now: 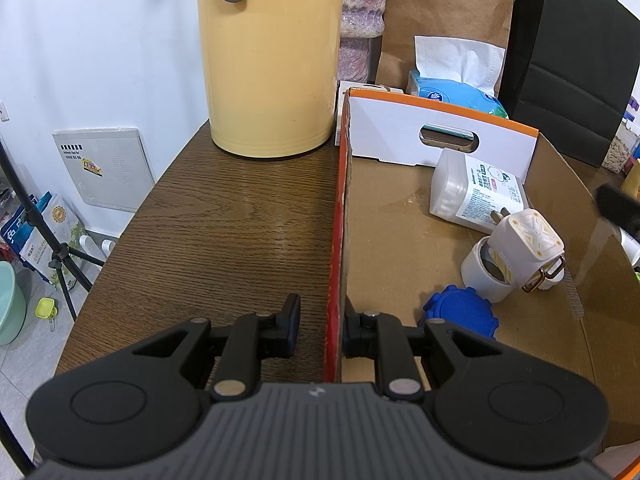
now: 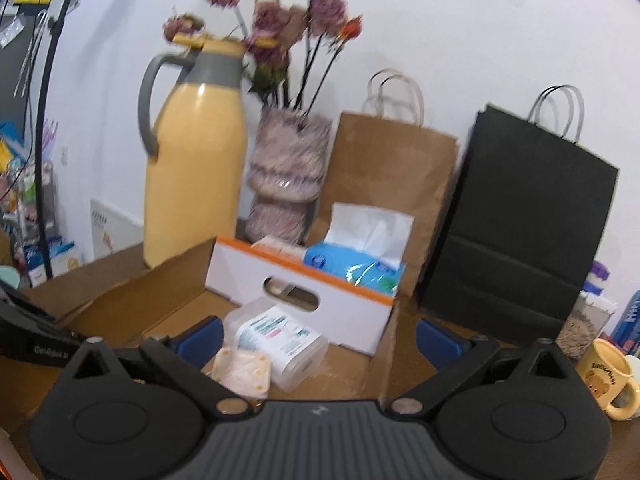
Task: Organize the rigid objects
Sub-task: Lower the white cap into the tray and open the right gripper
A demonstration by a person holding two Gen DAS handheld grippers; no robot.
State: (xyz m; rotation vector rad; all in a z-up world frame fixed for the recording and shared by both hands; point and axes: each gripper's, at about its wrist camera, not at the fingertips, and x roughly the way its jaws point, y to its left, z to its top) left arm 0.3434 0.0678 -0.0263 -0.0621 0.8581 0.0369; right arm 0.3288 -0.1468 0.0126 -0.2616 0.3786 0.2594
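Inside one cardboard box (image 1: 400, 220), one charger (image 1: 528, 240), one blue lid (image 1: 460, 312)

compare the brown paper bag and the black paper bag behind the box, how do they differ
The brown paper bag is tan kraft paper; the black paper bag is matte black. The brown one stands behind the tissue pack, which hides its base, while the black one's front is unobstructed and shows horizontal fold creases. The brown bag has pale handles, the black bag dark ones. Both stand upright against the white wall with twin loop handles.
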